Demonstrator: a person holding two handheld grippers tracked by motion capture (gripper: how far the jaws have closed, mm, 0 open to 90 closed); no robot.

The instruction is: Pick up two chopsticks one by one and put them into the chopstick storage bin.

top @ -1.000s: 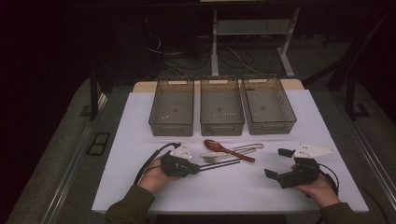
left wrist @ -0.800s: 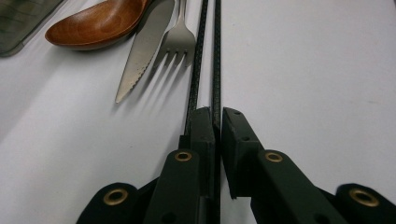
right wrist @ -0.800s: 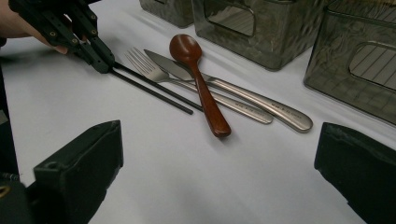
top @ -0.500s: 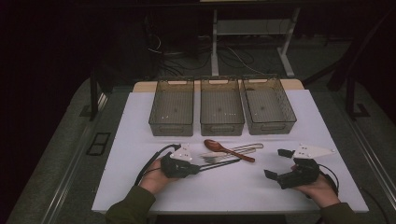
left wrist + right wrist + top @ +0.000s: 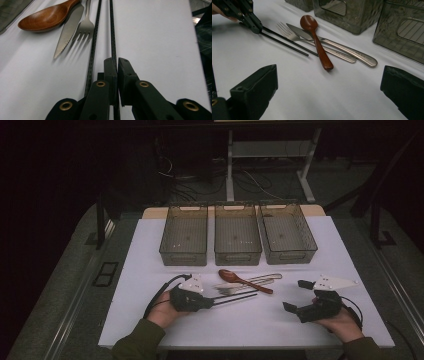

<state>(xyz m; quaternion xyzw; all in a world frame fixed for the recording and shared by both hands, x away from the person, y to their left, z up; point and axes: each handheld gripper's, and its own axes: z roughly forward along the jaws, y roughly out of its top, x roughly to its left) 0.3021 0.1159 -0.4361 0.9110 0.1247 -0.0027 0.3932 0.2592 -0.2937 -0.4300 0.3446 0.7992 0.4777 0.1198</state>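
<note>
The left tongs [image 5: 117,62] are pinched together on one black chopstick [image 5: 113,37], which runs out from between the jaws and lies along the white counter [image 5: 150,270]. The second black chopstick [image 5: 93,50] lies just beside the jaws, outside them, almost parallel to the first. In the high view the left tongs [image 5: 212,302] point toward the middle of the counter, with the person's left hand [image 5: 162,312] wrapped round the body.

Just past the chopsticks sits the rest of the cutlery: a fork [image 5: 83,31] with its tines toward the left tongs, a serrated knife [image 5: 68,32] close against it, and a wooden spoon [image 5: 47,17] next to the knife. In the right gripper view the spoon's handle [image 5: 322,53] lies across the handles of the knife and fork.

The right tongs [image 5: 295,295] stand wide apart with nothing between them, resting low near the counter's near right edge in the person's right hand [image 5: 342,322], well apart from the cutlery.

Farther back, three clear bins [image 5: 237,252] stand side by side in a row across the counter.
</note>
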